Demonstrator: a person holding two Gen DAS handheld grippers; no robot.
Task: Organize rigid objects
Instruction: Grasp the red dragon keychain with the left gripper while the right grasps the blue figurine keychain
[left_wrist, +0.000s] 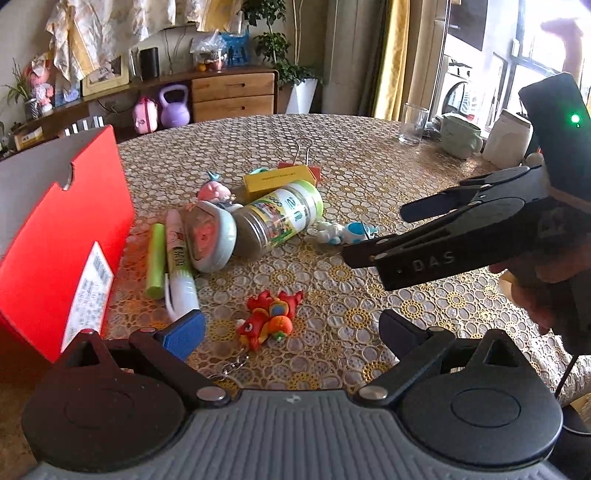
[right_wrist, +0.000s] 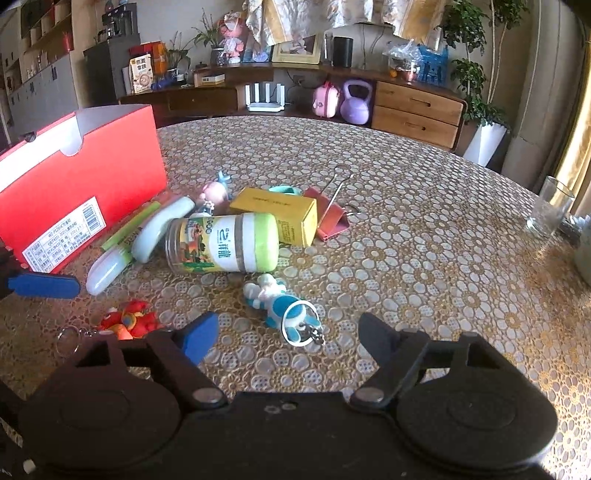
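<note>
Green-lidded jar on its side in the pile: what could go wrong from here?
The jar lies on its side against the yellow box and pens; nudged, it could roll. The right gripper, open, sits just short of the blue-and-white keychain figure and may snag its chain.

The tabletop (right_wrist: 406, 221), covered in a gold-and-white floral lace cloth, carries a red box (right_wrist: 74, 192) at the left. Beside it lie a green-lidded jar (right_wrist: 221, 243) on its side, a yellow carton (right_wrist: 280, 218), a red binder clip (right_wrist: 332, 218), a blue-white figurine keychain (right_wrist: 284, 310) and a red dragon keychain (right_wrist: 129, 323). A drinking glass (right_wrist: 550, 212) stands far right.
</note>
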